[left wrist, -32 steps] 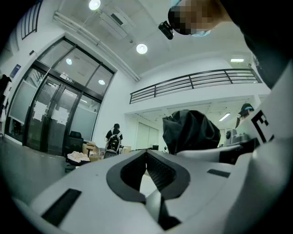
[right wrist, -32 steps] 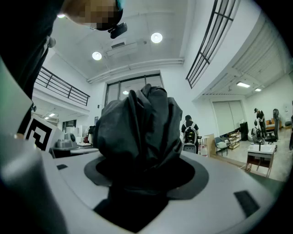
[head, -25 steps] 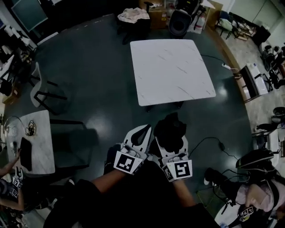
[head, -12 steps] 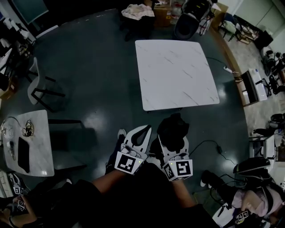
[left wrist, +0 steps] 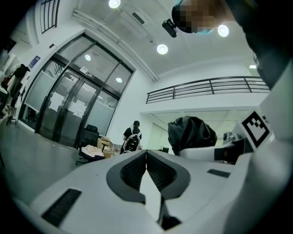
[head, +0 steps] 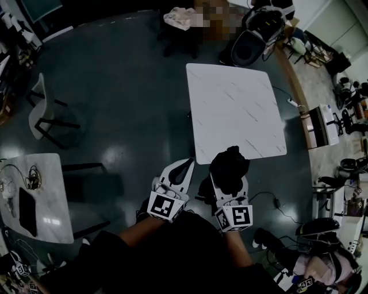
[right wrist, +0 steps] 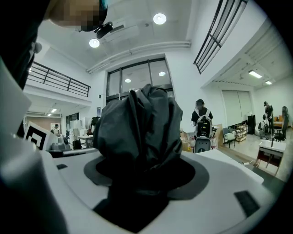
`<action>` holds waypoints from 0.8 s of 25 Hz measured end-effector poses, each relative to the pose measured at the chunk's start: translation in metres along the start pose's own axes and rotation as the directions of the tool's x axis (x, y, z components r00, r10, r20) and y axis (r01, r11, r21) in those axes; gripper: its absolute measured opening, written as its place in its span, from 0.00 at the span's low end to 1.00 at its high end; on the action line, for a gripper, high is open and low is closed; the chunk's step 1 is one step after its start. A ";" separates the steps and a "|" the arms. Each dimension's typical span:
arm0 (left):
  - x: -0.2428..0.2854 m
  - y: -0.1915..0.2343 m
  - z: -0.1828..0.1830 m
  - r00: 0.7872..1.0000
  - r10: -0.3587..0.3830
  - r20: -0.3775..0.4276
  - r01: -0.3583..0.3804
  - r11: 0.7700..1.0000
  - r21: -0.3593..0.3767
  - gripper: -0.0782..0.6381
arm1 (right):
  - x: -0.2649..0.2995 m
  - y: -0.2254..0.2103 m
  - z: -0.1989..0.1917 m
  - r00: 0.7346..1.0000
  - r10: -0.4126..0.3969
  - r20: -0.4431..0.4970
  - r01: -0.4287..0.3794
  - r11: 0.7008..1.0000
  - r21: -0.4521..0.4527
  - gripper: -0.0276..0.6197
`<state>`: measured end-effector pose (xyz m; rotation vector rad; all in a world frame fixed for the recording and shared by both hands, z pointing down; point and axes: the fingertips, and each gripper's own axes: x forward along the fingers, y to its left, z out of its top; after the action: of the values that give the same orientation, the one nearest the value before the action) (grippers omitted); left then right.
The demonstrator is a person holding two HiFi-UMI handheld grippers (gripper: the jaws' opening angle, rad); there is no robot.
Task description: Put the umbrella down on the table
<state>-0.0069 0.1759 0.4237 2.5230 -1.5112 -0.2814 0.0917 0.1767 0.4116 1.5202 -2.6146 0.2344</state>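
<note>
While in right gripper (head: 229, 177), black umbrella (head: 229, 163).

A white-shelled chair (head: 36, 106) stands on the dark glossy floor (head: 126, 80); a pale marble-topped side table (head: 54, 195) bears a flat black device (head: 27, 204) and coiled cables (head: 31, 170); crumpled pale cloth (head: 179, 17) lies at the far side.

Table (head: 236, 109) sited ahead of both grippers; umbrella (head: 229, 166) lodged between jaws of right gripper (head: 229, 181), over table's near edge; left gripper (head: 183, 169) just left of it; chair (head: 43, 112) far left.
</note>
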 end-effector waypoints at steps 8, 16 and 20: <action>0.010 0.077 0.031 1.000 -0.014 0.016 0.014 1.000 -0.002 0.13 | 0.066 0.008 0.012 0.998 -0.067 0.019 0.066 0.997 0.037 0.54; 0.032 0.128 0.019 0.999 -0.001 -0.036 0.000 1.000 -0.028 0.13 | 0.108 -0.004 -0.003 0.994 -0.104 -0.038 0.106 0.993 0.056 0.54; 0.055 0.133 0.003 0.999 -0.023 -0.042 0.021 0.999 -0.042 0.13 | 0.133 -0.024 -0.006 0.994 -0.105 -0.032 0.107 0.992 0.069 0.54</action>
<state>-0.0953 0.0654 0.4510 2.4980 -1.4480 -0.2583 0.0470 0.0530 0.4417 1.6606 -2.5200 0.3398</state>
